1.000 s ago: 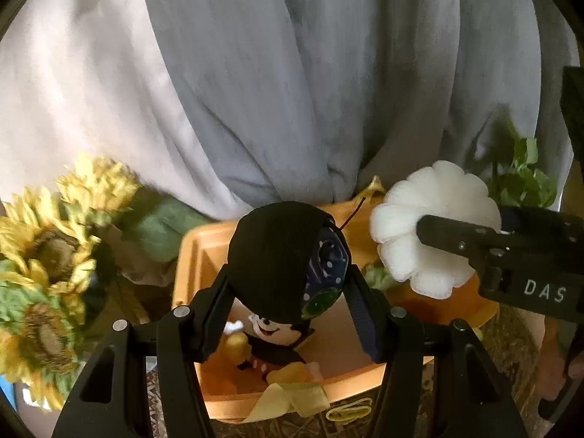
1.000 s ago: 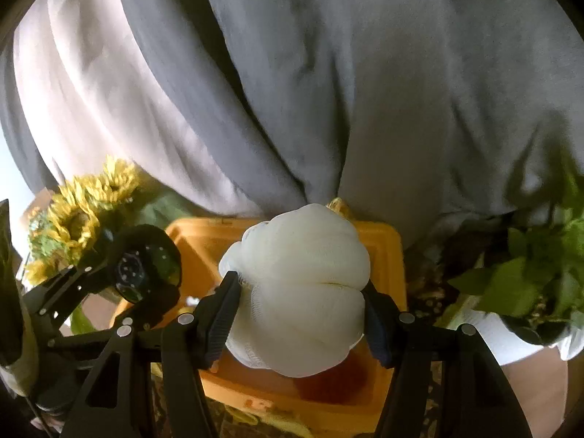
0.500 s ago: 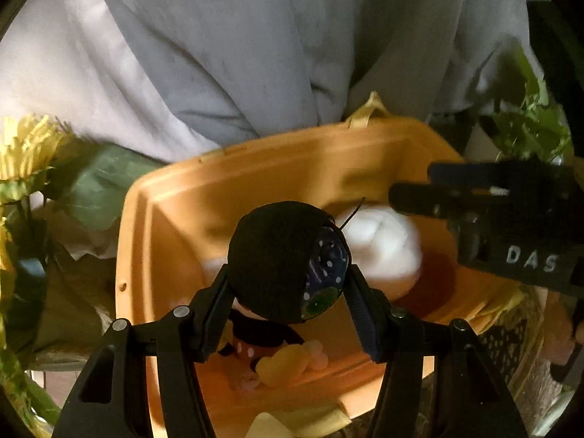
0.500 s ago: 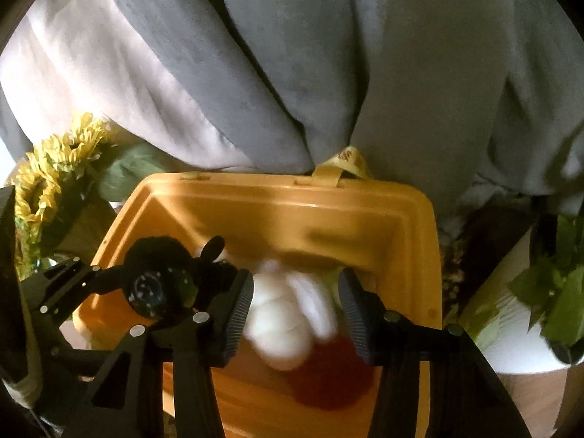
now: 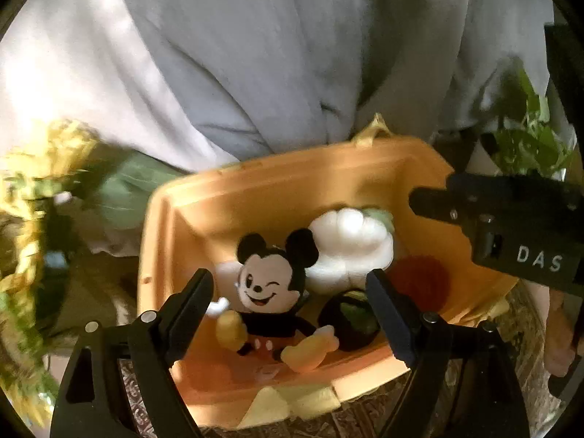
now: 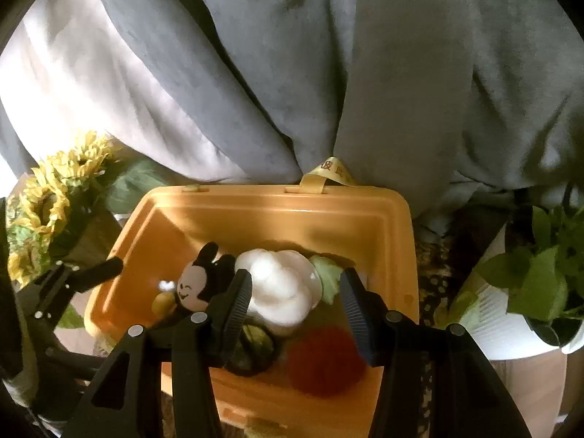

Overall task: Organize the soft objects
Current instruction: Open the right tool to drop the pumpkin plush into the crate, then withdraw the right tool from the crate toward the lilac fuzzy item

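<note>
Orange bin point(image 6: 365, 219) holds the white pumpkin plush point(image 6: 281, 288) and dark ball point(image 5: 346, 319) directly below my left tongs point(image 5: 288, 310) and right tongs point(image 6: 295, 301), both spread and empty.

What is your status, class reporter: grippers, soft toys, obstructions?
Left gripper open, empty. Right gripper open, empty. White plush, black ball, Mickey doll, red pom-pom all in orange bin. Nothing obstructing.

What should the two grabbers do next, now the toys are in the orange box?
Probably lift both away. The left gripper and right gripper are open and empty over the orange box, and the white plush, black ball, mouse doll and red ball already lie inside.
</note>
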Motion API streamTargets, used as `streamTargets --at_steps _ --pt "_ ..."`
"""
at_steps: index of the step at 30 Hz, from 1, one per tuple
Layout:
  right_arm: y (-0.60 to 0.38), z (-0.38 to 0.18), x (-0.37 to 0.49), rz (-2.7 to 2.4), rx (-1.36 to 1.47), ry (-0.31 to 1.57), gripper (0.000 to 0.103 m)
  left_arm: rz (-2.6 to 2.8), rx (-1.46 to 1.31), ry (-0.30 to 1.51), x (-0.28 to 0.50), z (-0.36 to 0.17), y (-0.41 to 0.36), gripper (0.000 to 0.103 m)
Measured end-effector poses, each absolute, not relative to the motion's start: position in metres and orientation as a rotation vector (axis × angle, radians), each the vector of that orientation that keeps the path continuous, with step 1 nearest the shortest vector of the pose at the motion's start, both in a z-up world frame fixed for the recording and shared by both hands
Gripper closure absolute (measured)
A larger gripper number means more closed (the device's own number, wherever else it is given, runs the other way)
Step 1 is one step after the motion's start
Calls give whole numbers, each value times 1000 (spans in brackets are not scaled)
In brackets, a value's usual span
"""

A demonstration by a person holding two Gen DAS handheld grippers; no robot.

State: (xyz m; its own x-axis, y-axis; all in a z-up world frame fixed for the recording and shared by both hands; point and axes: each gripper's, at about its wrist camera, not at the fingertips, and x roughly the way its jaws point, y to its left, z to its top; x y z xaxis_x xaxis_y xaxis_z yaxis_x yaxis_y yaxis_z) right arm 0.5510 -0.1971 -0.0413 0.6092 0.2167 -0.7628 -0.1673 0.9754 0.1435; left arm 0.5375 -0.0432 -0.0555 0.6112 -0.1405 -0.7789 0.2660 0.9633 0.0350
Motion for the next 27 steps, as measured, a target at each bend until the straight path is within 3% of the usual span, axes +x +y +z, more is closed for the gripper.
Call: streamTargets --at_steps 6,11,13,19,27 --pt "-199 -28 531 215 70 852 50 -165 132 789 508 -32 -36 17" --pt "-203 -9 498 194 87 797 43 -133 121 725 471 -14 -32 17" --pt "-205 -1 485 187 95 779 34 -124 108 700 454 -5 -30 17" --pt "-206 15 442 169 93 719 27 -99 94 648 414 10 -30 16" --pt "-211 27 381 99 132 644 26 -99 67 600 366 16 -26 16"
